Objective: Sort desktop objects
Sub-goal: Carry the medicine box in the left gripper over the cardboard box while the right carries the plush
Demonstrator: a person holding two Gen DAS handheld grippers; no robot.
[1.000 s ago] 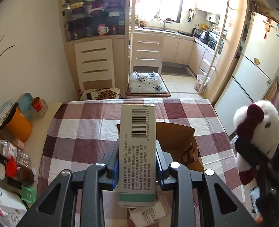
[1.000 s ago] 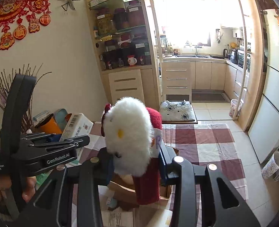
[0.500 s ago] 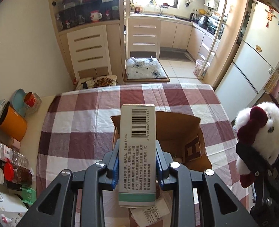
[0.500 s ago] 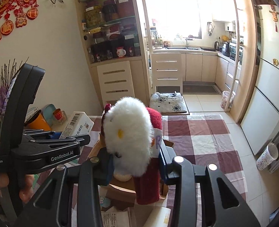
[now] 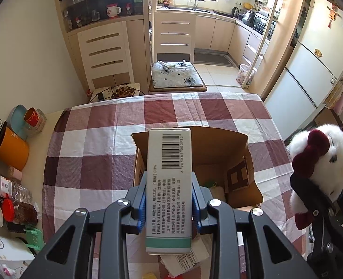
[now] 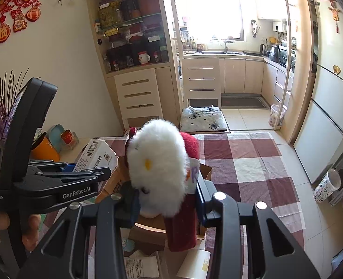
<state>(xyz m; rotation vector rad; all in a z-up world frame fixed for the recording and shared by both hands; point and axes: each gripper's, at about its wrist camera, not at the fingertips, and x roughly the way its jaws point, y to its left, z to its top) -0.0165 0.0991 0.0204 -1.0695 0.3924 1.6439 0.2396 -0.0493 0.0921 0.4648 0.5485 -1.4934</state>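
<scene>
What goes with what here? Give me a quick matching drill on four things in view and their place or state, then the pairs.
Things:
1. medicine box
2. plush toy
3. cardboard box
4. orange cup

Places or states:
A. open on the checked tablecloth, flaps up
B. clamped in the right gripper
C. off the cloth, among clutter at the table's left edge
D. clamped in the left gripper, barcode end pointing away

Pairs: 1-D, 2-B, 3-A, 4-C
</scene>
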